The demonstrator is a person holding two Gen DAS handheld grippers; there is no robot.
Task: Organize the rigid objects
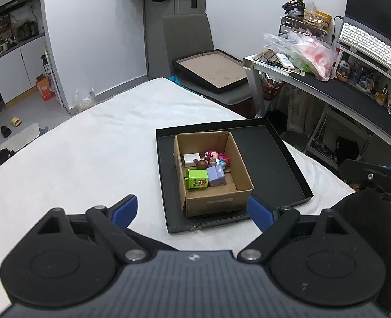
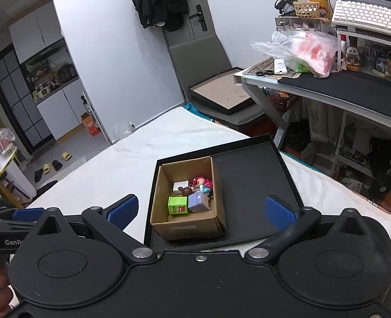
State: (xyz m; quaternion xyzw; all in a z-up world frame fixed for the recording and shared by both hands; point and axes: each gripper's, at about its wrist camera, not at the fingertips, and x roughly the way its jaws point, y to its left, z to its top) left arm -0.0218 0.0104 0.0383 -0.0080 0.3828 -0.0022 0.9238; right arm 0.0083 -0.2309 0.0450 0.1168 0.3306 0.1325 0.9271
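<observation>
An open cardboard box (image 1: 211,202) (image 2: 187,228) stands in the left half of a shallow black tray (image 1: 264,159) (image 2: 248,190) on the white cover. Inside it lie a green block (image 1: 196,182) (image 2: 178,205), a purple block (image 1: 216,176) (image 2: 198,202), a white cube (image 1: 191,159) (image 2: 180,185), a brown bear figure (image 1: 202,163) and a pink-haired doll (image 1: 216,157) (image 2: 202,182). My left gripper (image 1: 192,210) hangs open just short of the box, holding nothing. My right gripper (image 2: 200,210) is also open and empty, above the tray's near edge.
The white-covered surface (image 1: 102,145) stretches left and behind the tray. A desk (image 1: 328,87) with a plastic bag (image 1: 304,53) and a keyboard stands to the right. Behind is a grey chair (image 1: 187,37) bearing a black framed board (image 1: 211,69). Slippers lie on the floor at far left.
</observation>
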